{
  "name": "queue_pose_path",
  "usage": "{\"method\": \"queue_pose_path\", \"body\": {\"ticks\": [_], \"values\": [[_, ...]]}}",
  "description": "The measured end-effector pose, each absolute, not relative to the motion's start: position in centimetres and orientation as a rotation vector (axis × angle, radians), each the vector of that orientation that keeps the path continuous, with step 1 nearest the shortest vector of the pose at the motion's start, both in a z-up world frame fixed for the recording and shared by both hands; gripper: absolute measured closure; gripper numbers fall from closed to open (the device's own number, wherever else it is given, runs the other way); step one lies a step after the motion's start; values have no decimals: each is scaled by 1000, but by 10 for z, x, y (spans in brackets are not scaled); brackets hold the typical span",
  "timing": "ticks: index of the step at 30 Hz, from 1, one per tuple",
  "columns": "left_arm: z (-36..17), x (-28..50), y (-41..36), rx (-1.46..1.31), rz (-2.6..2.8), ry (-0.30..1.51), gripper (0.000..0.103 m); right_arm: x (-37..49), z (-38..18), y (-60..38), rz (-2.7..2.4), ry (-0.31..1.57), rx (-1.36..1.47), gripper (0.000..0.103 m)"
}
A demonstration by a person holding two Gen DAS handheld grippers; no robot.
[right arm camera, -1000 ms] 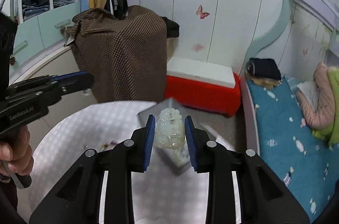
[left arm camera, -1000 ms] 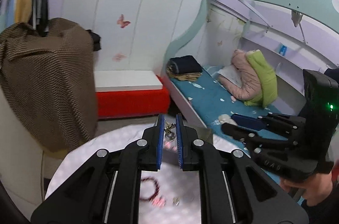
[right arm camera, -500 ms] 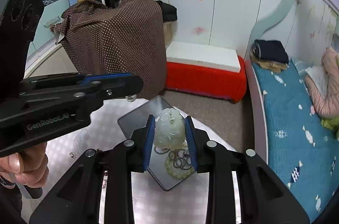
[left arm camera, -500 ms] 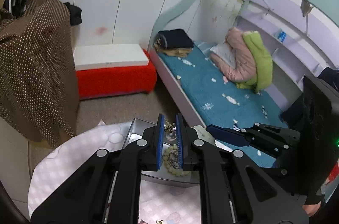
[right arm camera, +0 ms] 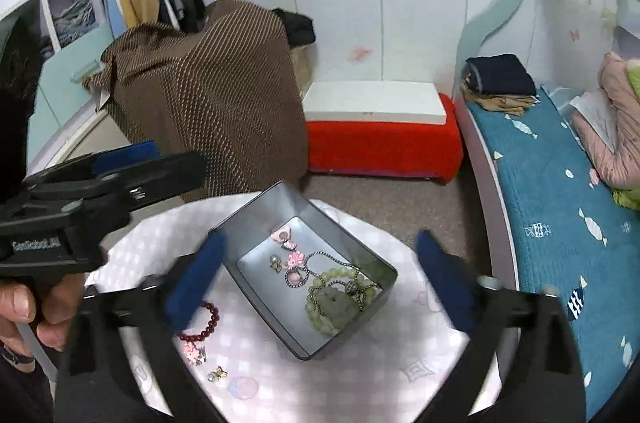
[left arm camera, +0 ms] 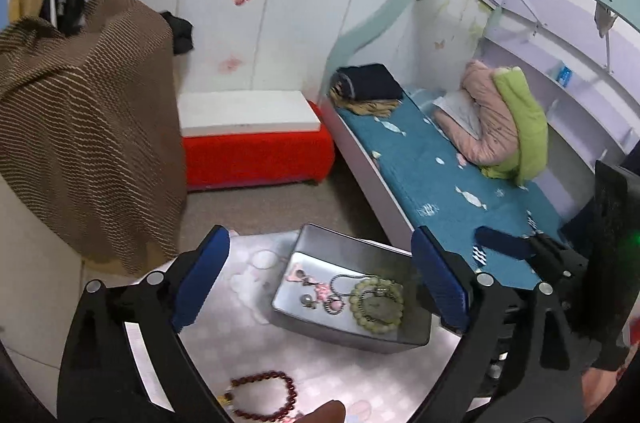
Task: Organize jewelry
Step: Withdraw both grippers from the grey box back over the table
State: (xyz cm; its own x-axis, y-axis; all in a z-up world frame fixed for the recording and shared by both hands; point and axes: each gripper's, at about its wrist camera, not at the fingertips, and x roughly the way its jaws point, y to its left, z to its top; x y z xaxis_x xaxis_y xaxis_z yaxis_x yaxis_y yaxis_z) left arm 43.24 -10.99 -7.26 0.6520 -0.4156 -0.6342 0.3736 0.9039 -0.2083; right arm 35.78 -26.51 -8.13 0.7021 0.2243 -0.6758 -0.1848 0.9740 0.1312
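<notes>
Both sets of jaws spread wide, nothing held. Left gripper [left arm camera: 320,283] poised above the metal tin [left arm camera: 304,327], blue pads flanking it on either side; right gripper [right arm camera: 316,275] likewise framing the tin [right arm camera: 344,339] from its own angle, slightly blurred. Probably just released loads, or backing off for the next pick — either reading fits empty, open jaws directly over the container.

Inside the tin, a small heap: pale green bead bracelet [right arm camera: 324,303] with a jade pendant [right arm camera: 335,303] resting on it at the near right corner, a silver chain [right arm camera: 316,265] looped beside and partly over it, pink charms [right arm camera: 295,258] and a pearl earring [right arm camera: 274,261] toward the far left of the floor. Same contents from the left wrist: green beads [left arm camera: 376,305], chain [left arm camera: 340,283], pink pieces [left arm camera: 298,273]. Everything loose in one compartment, no dividers visible.

Outside, on the pink checked tabletop [right arm camera: 256,343]: a dark red bead bracelet [right arm camera: 202,325] just left of the tin, apart from its wall; nearer, a pink charm [right arm camera: 194,351] and a small gold-toned earring [right arm camera: 218,375]. Judged as the remaining work — three pieces still to go in, red bracelet [left arm camera: 262,397] likely easiest given its bulk, tiny earring the fiddliest.

Beyond the tabletop: brown dotted cloth [right arm camera: 208,95] draped over something, red bench [right arm camera: 380,147], teal bed [right arm camera: 560,215] at right.
</notes>
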Motion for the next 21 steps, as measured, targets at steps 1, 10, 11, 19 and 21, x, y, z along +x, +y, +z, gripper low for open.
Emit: {"method": "queue_pose_path", "body": {"ticks": [1, 10, 11, 19, 21], "values": [[-70, 428, -108, -60, -434, 722, 8, 357, -80, -266, 218, 756, 56, 7], [-39, 377, -76, -57, -334, 589, 7, 337, -65, -266, 207, 709, 79, 7], [-36, 373, -74, -54, -328, 579, 7, 335, -63, -265, 210, 704, 80, 7], [-21, 329, -56, -31, -254, 508, 6, 315, -45, -259, 226, 657, 78, 7], [-19, 322, -49, -37, -242, 498, 6, 307, -39, -258, 233, 637, 78, 7]]}}
